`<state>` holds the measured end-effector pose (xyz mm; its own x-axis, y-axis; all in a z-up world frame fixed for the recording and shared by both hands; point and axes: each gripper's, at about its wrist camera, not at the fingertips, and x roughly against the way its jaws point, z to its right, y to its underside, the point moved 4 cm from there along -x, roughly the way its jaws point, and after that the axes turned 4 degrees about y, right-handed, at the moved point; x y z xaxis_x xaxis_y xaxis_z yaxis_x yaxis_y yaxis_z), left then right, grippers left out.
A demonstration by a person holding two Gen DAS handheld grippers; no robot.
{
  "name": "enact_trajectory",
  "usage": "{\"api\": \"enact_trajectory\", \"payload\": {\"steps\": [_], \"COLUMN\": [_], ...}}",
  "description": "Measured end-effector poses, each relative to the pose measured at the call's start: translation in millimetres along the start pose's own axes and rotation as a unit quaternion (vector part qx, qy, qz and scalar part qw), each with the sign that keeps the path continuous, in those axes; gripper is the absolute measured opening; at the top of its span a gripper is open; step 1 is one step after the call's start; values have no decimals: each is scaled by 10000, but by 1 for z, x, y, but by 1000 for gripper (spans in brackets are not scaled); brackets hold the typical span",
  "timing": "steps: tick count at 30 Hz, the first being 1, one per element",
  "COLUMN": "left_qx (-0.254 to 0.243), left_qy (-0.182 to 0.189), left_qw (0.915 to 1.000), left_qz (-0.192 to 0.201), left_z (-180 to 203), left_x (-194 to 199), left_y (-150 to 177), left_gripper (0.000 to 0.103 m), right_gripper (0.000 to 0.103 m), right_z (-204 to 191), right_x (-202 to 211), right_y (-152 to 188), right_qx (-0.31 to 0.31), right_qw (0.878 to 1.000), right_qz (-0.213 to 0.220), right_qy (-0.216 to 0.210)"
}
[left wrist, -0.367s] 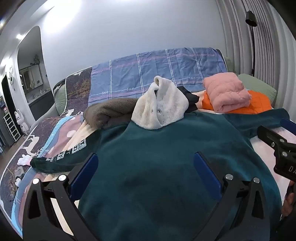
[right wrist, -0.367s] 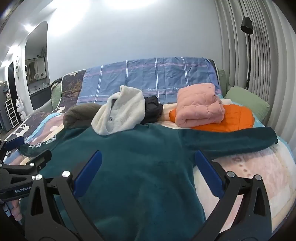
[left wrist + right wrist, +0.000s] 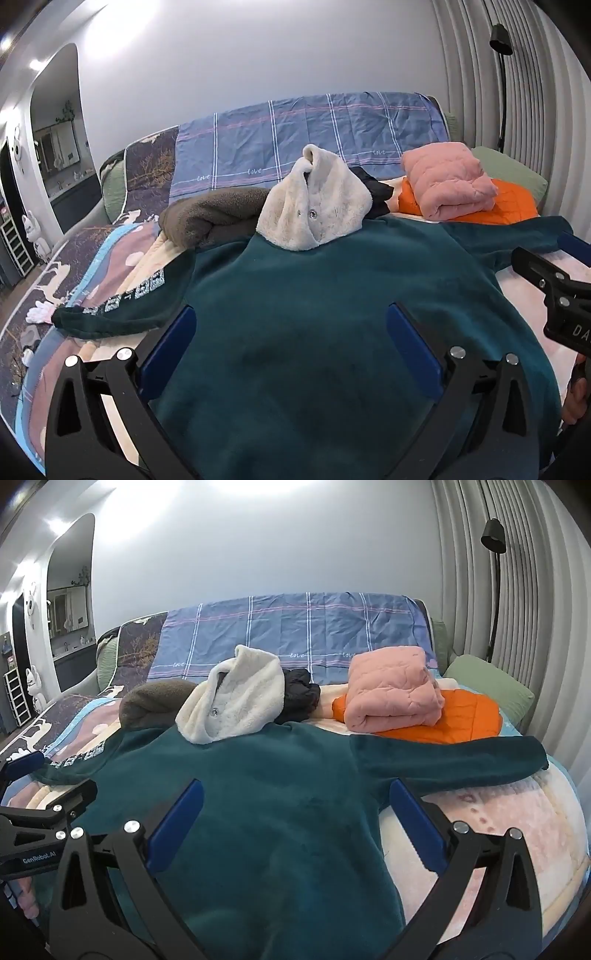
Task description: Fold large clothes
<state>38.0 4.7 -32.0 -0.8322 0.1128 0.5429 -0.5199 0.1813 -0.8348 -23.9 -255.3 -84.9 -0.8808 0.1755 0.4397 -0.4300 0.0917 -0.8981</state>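
Observation:
A large dark teal fleece top (image 3: pixel 314 314) (image 3: pixel 258 805) lies flat and spread on the bed, both sleeves stretched out sideways. Its left sleeve (image 3: pixel 122 306) carries white lettering; its right sleeve (image 3: pixel 450 760) is plain. A cream fleece hood (image 3: pixel 317 206) (image 3: pixel 236 705) rests at the collar. My left gripper (image 3: pixel 291 336) hovers open above the top's body, nothing between its blue pads. My right gripper (image 3: pixel 295 808) is open too, above the body's right edge near the armpit. Each gripper shows at the edge of the other's view.
Beyond the top lie a brown fleece bundle (image 3: pixel 214 214), a black garment (image 3: pixel 299 694), and a folded pink quilted piece (image 3: pixel 391 690) on an orange one (image 3: pixel 465 720). A blue plaid sheet (image 3: pixel 314 136) covers the headboard. A green pillow (image 3: pixel 487 686), floor lamp (image 3: pixel 493 539) and curtains stand right.
Both views have shifted only slightly; the left view sits a little lower and closer over the top. The garment and both open grippers are otherwise as before.

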Motion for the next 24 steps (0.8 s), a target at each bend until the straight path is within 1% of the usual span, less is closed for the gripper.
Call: {"api": "enact_trajectory", "payload": {"steps": [4,5,13,24], "left_qx": [85,87,16,35], "left_qy": [66,76,4,88], "left_qw": [9999,9999,10000,9999], "left_qz": [35,53,91,70], "left_z": [-3,-4,-4,-2], "left_x": [1,2,4,5], "left_y": [-1,-1,-1,0], "left_gripper": [102,102,102,102], "right_gripper": [101,101,101,101], "right_z": [-4,-1,-1,-1], "right_x": [-2,4,3,4], "right_y": [-2,1,2,3], "right_qx": [1,-27,9,24], "right_qw": [10000,10000,10000,10000], "right_qz": [-20,21,36,58], "right_qy": [-13,-23,-58,-50]}}
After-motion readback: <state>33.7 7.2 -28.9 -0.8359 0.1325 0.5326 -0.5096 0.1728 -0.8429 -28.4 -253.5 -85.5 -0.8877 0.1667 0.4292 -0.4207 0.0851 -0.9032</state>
